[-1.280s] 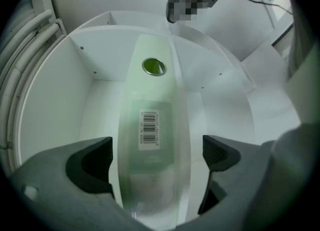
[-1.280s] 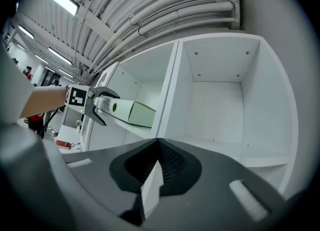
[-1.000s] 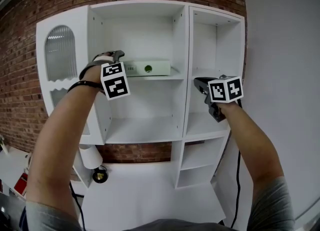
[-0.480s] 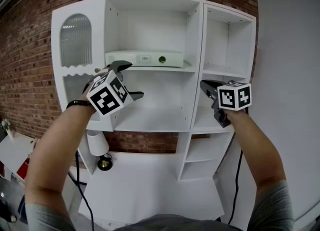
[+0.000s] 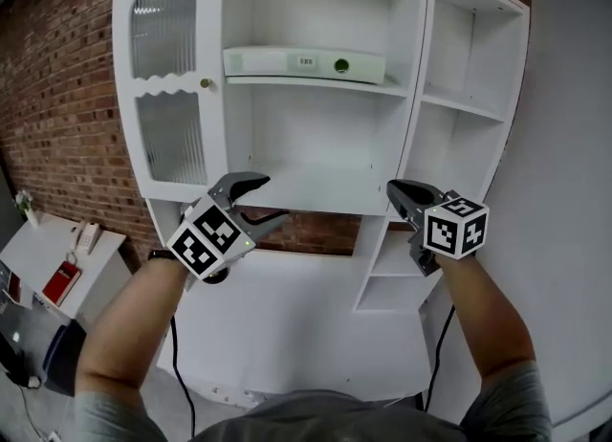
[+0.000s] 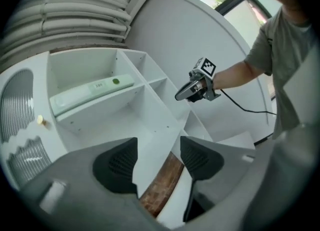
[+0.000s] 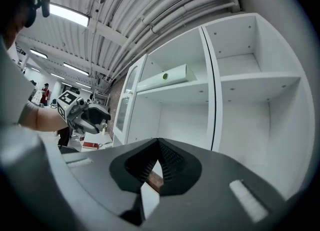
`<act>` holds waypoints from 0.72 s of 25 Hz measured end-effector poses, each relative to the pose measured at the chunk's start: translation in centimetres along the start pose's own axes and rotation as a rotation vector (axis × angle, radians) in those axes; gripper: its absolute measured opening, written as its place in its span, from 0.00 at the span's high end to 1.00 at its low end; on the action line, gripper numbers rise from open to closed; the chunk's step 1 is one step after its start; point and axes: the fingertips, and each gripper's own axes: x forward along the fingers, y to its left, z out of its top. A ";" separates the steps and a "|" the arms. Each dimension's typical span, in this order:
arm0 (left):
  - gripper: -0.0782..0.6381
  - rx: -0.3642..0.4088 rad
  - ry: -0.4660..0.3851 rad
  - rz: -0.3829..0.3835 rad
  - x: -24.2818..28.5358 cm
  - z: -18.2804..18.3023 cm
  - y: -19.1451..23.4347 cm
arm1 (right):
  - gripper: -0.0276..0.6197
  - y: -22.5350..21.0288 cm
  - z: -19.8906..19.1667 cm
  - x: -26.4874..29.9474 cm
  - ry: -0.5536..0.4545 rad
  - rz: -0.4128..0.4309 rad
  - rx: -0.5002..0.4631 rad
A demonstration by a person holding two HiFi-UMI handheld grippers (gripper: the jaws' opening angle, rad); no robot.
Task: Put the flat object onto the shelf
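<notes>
**White flat box lies on the upper shelf, both grippers low and empty**

White and slab-like, the flat object (image 5: pixel 304 63) lies on the upper shelf board (image 5: pixel 316 85) of the wide middle bay of a white shelf unit (image 5: pixel 413 67), at about 12 o'clock in the head view. It rests on its broad face. Its long axis runs along the shelf from 9 o'clock to 3 o'clock, parallel to the board's front edge, and one long narrow side faces outward. On that side a small dark label sits near the middle and a round green mark sits toward the 3 o'clock end. The box fills most of the bay's width, and its 3 o'clock end stops just short of the divider.

Toward 9 o'clock from the box, a cabinet door (image 5: pixel 163 38) with ribbed glass carries a small knob (image 5: pixel 204 83). A brick wall (image 5: pixel 57 105) stands behind the unit.

The left gripper (image 5: pixel 266 201) hangs at about 8 o'clock, well below the box and apart from it. Its jaws have just been closing, yet a gap remains and nothing stands between the pads. The right gripper (image 5: pixel 402 191) hangs at about 4 o'clock, clenched tip to tip on nothing, in front of the narrow side bay.
</notes>
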 end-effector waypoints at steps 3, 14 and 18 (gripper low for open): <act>0.56 -0.128 -0.034 -0.014 -0.3 -2.8 -2.1 | 0.94 1.6 -3.5 -0.1 0.009 0.020 0.003; 0.74 -0.595 -0.106 0.009 -1.7 -15.4 -9.1 | 0.94 6.3 -16.6 0.6 0.082 0.077 0.088; 0.81 -0.696 -0.116 -0.005 -1.5 -18.9 -12.5 | 0.94 8.0 -21.7 1.0 0.114 0.075 0.152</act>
